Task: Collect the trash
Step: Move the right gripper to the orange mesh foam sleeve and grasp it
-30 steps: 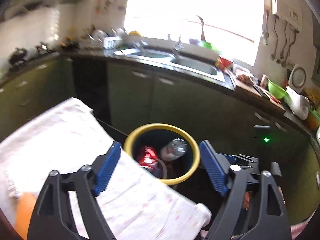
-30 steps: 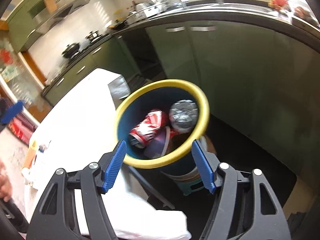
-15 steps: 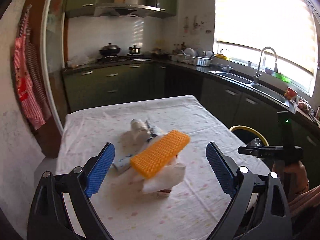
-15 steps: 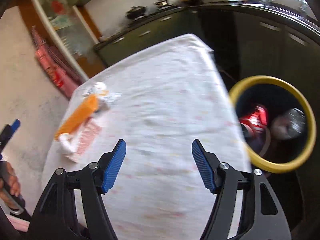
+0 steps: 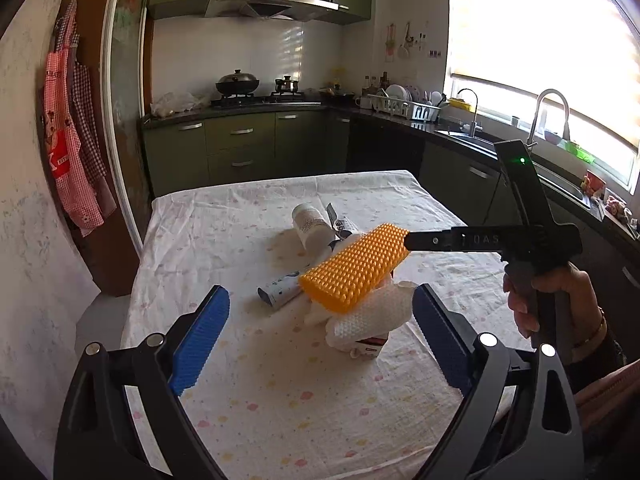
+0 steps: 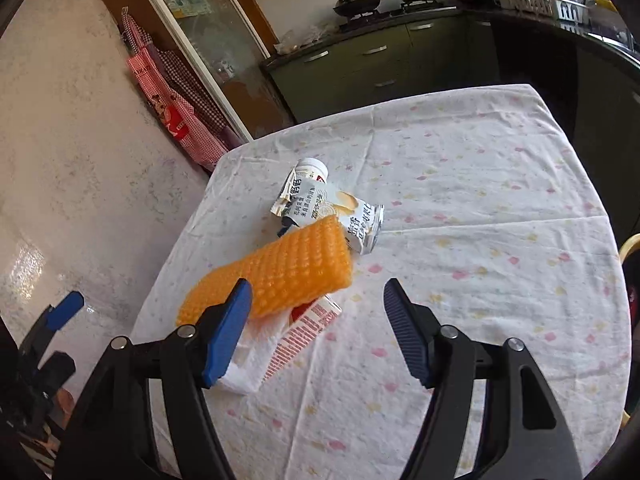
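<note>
A pile of trash lies on the table with the white flowered cloth (image 5: 280, 392). An orange bubble-wrap piece (image 5: 354, 267) rests on crumpled white paper (image 5: 372, 316) and a red-printed carton (image 6: 304, 330). A white bottle (image 5: 310, 226) and a crushed printed carton (image 6: 340, 212) lie behind. My left gripper (image 5: 320, 340) is open and empty, just short of the pile. My right gripper (image 6: 316, 332) is open and empty above the pile's near side; it also shows in the left wrist view (image 5: 520, 236).
The yellow rim of the bin (image 6: 630, 248) shows past the table's right edge. Green kitchen cabinets (image 5: 240, 148), a stove and a sink counter (image 5: 480, 140) stand behind the table. A wall with hanging aprons (image 5: 72, 140) is on the left.
Both grippers have swung away from the yellow-rimmed bin to face the trash pile on the table. Both stay open and empty.
</note>
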Demonstrator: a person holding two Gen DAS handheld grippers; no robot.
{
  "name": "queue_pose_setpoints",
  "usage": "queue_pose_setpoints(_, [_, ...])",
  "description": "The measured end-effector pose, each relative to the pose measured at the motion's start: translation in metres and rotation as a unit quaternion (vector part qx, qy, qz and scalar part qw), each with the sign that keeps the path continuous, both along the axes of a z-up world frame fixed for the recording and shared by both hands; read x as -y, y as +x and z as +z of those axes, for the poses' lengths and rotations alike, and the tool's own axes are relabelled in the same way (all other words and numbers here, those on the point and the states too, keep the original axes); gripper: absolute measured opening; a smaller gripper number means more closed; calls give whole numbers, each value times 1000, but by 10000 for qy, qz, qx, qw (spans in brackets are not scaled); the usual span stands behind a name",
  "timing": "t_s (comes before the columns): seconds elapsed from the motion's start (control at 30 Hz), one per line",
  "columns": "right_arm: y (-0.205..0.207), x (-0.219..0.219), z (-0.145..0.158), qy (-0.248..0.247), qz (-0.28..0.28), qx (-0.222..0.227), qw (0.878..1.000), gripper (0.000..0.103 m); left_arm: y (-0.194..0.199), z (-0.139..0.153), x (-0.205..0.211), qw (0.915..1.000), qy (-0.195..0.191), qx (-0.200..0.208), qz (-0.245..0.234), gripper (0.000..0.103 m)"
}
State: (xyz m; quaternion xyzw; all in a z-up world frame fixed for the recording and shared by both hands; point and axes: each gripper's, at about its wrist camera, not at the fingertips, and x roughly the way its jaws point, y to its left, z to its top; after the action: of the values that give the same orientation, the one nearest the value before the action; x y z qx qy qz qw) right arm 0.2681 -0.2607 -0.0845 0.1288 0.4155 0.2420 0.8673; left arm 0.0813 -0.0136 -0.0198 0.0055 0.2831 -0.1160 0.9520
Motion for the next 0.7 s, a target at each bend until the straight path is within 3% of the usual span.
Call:
queue_pose_setpoints(0.3, [25, -5, -16, 444, -77, -657, 9968, 65, 8, -6, -1, 9999, -55, -101, -18, 92])
queue_pose_setpoints(0.37, [25, -6, -17, 478, -35, -673, 9966, 52, 10, -7, 0, 9999, -47, -128, -24, 92])
queue_pose_setpoints(0.43, [25, -7, -16, 498, -26, -646, 9967, 28, 11, -8, 1, 9999, -44, -156, -33, 92])
queue_pose_setpoints(0.5, [22, -5, -12, 535, -95, -509, 9972, 21, 12, -10, 2, 9998, -38, -175, -40, 92])
queue_pose_setpoints(0.7, [7, 9, 10, 711, -223, -120, 9971, 14, 11, -8, 3, 9999, -20, -144, -27, 92])
